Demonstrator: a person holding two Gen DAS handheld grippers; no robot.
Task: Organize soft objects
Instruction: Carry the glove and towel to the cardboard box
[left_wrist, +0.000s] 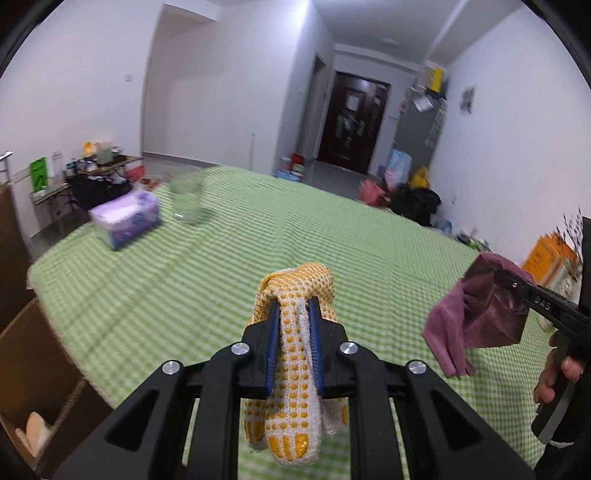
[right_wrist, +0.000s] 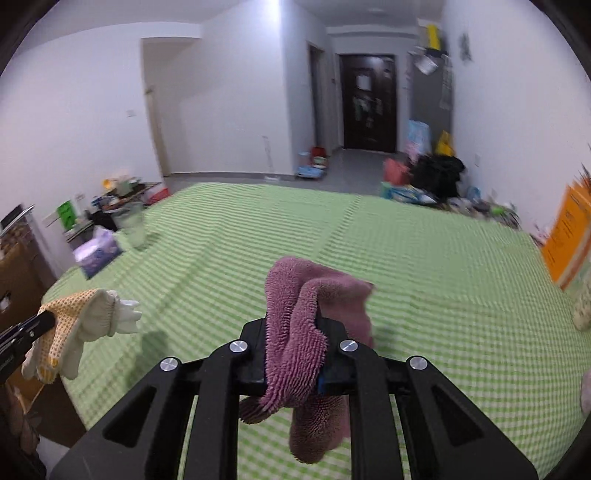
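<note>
Green checked table (left_wrist: 229, 258) in white-walled room. L gripper (left_wrist: 293, 306) clamped on yellow-dotted glove (left_wrist: 295, 365), held above cloth, clear of it; glove fingers drooped below jaws. R gripper (right_wrist: 295, 321) clenched on purple towel (right_wrist: 299, 332), also lifted off table; towel draped over pads & hung beneath. Hand (left_wrist: 557, 373) seen gripping R tool's handle. Far left on table: tissue pack (left_wrist: 127, 219), glass (left_wrist: 187, 199) just beside it. Orange box (right_wrist: 570, 240) at right edge.

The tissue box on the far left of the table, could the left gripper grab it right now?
Probably not: the left gripper is already shut on the dotted glove. The path across the tablecloth to the tissue box looks free.
</note>
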